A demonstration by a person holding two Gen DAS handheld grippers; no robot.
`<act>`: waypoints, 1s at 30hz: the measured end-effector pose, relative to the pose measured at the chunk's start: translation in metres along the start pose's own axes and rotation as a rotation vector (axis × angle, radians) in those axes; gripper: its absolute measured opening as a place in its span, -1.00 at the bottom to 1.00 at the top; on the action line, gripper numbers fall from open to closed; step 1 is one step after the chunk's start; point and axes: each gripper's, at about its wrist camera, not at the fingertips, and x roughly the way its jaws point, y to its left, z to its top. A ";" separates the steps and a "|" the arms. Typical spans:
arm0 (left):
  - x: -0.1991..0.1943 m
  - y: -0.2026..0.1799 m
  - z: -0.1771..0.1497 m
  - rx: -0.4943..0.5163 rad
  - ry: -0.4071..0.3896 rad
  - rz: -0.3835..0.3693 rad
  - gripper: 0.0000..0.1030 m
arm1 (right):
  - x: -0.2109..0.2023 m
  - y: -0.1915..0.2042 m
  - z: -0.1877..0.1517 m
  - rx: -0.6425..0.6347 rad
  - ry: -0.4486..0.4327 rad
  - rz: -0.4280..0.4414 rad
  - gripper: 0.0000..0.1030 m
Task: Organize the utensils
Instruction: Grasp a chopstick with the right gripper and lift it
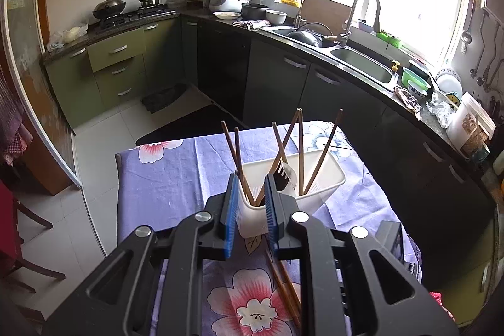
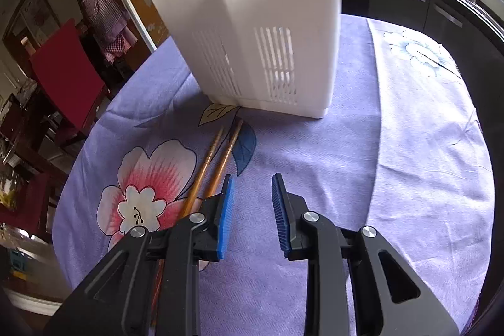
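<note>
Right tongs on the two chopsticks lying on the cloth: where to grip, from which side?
Grip the chopstick pair mid-shaft, from above, pads straddling both sticks. They lie flat and nearly parallel on the tablecloth, left of the open right tongs; their far tips end close to the white holder.

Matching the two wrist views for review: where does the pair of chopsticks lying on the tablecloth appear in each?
Left wrist: chopsticks low centre, beside the left gripper.
Right wrist: chopsticks left of centre, left of the right gripper.
Shared landmark: white utensil holder.
</note>
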 end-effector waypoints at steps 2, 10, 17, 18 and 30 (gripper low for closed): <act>-0.003 0.004 -0.005 -0.006 0.000 -0.007 -0.69 | 0.008 0.007 0.004 -0.013 0.009 -0.004 -0.51; -0.012 0.017 -0.017 -0.016 0.001 -0.014 -0.69 | 0.029 0.026 0.014 -0.059 0.054 -0.066 -0.53; -0.013 0.020 -0.025 -0.012 0.006 -0.030 -0.66 | 0.040 0.040 0.017 -0.111 0.072 -0.159 -0.55; -0.012 0.019 -0.025 -0.011 0.009 -0.030 -0.66 | 0.040 0.042 0.017 -0.118 0.069 -0.167 -0.55; -0.001 0.015 -0.043 0.001 0.067 -0.029 -0.58 | 0.034 0.024 0.013 -0.078 0.071 -0.125 -0.87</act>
